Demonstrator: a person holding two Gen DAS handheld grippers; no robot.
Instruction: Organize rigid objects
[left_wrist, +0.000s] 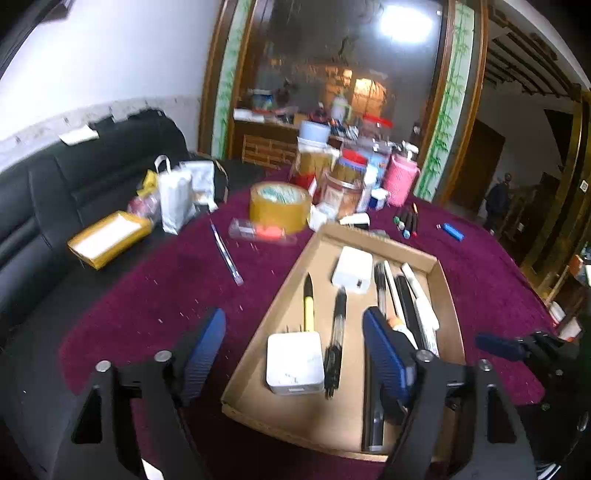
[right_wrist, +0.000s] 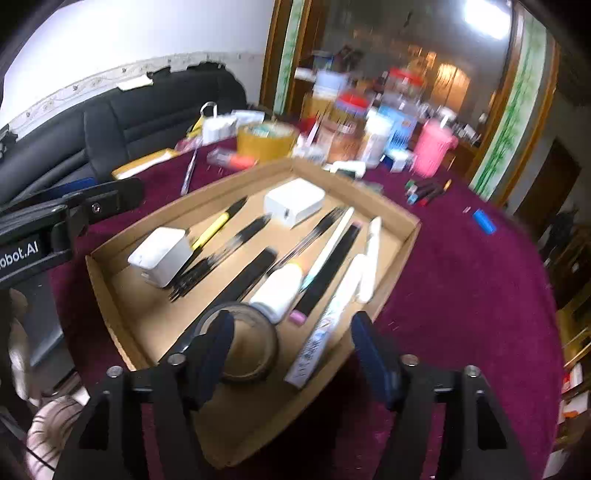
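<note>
Both grippers, left gripper (left_wrist: 295, 343) and right gripper (right_wrist: 291, 347), have fingers wide, empty; next fetch the blue lighter (left_wrist: 452, 232) into the cardboard tray (left_wrist: 448, 295)

Chargers (right_wrist: 295, 201) and pens (right_wrist: 221, 258) lie in the tray (right_wrist: 402, 221).

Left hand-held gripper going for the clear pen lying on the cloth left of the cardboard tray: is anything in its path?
Nothing visible blocks it. The left hand-held gripper is open over the tray's near left edge; the clear pen lies alone on bare maroon cloth, apart from the tape roll.
</note>
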